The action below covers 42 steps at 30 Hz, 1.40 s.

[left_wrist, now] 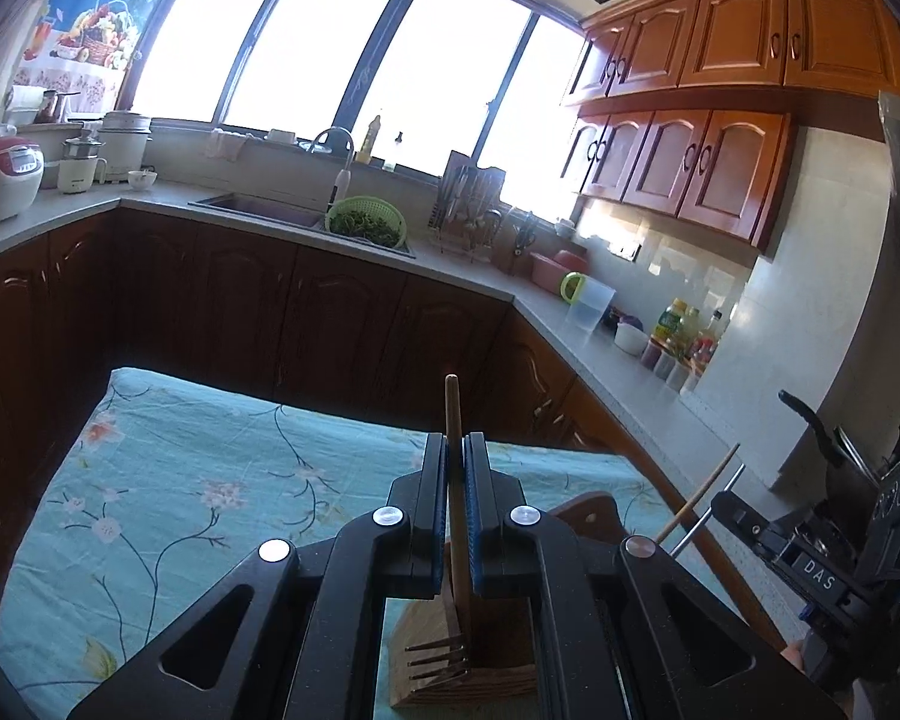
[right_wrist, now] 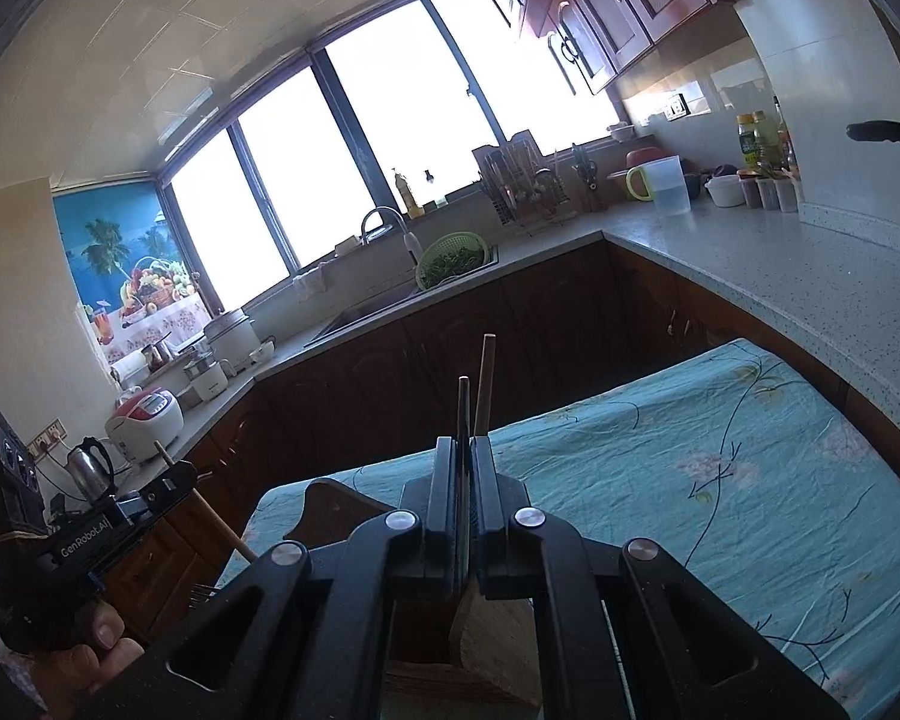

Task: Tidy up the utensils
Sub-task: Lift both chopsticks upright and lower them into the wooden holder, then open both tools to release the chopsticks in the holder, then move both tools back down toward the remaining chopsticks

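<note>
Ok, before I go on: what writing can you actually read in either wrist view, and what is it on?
"DAS" on the right gripper, on its black body, seen from the left wrist view.
"GenRobot.AI" on the left gripper, along its black body, seen from the right wrist view.
Labels on the oil bottles on the counter: too small to read.
Rice cooker panel: blurred.

Turquoise tablecloth (left_wrist: pixel 168 468) with pale pink blossoms and dark branch lines, black tongs (left_wrist: pixel 456 516) with blue pads, brown wooden fork (left_wrist: pixel 457 540), green colander (left_wrist: pixel 366 223), reddish-brown, probably wooden cabinets (left_wrist: pixel 732 30)
</note>
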Each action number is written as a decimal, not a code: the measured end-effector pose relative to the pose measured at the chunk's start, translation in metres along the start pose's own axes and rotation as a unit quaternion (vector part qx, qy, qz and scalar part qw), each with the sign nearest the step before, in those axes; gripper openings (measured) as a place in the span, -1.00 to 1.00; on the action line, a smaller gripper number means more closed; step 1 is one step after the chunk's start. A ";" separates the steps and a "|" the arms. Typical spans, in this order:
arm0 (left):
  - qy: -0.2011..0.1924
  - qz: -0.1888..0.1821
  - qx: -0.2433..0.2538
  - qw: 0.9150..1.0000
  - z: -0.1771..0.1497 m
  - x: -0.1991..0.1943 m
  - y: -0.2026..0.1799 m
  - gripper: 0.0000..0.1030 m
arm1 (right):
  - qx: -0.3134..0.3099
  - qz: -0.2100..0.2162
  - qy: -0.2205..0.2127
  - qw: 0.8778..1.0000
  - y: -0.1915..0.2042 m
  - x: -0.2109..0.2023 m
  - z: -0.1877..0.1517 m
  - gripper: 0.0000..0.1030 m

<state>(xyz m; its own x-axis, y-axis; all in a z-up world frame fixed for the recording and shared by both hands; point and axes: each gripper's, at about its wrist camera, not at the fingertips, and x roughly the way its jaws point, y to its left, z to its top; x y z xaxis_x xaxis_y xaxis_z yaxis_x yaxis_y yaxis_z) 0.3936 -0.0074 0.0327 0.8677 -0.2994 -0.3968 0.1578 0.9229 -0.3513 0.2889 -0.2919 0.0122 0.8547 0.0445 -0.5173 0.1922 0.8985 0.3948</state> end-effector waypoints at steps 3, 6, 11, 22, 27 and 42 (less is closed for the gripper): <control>0.002 0.006 0.005 1.000 0.005 0.009 -0.002 -0.91 | 0.001 -0.002 0.009 1.000 -0.002 0.004 0.001 -0.91; 0.010 0.005 -0.004 1.000 0.016 0.014 0.000 -0.90 | 0.003 -0.006 0.012 1.000 -0.003 0.006 0.000 -0.91; 0.010 0.007 -0.004 1.000 0.027 -0.002 0.008 -0.89 | 0.006 -0.005 0.017 1.000 -0.005 0.008 0.002 -0.90; 0.005 0.010 -0.016 1.000 0.022 -0.040 0.015 -0.10 | 0.031 0.008 0.018 0.999 -0.012 -0.006 0.004 -0.18; -0.008 0.021 -0.025 0.999 0.009 -0.074 0.019 0.51 | 0.034 0.019 -0.019 0.999 -0.015 -0.043 0.001 0.56; 0.042 0.044 -0.047 0.997 -0.081 -0.178 0.027 0.59 | 0.055 0.013 -0.005 0.998 -0.028 -0.144 -0.067 0.80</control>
<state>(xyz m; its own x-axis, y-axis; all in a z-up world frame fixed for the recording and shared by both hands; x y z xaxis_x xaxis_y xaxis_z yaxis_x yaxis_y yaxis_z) 0.2056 0.0513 0.0247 0.8331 -0.2420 -0.4974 0.0351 0.9206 -0.3890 0.1282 -0.2944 0.0247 0.8644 0.0625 -0.4989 0.2213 0.8437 0.4891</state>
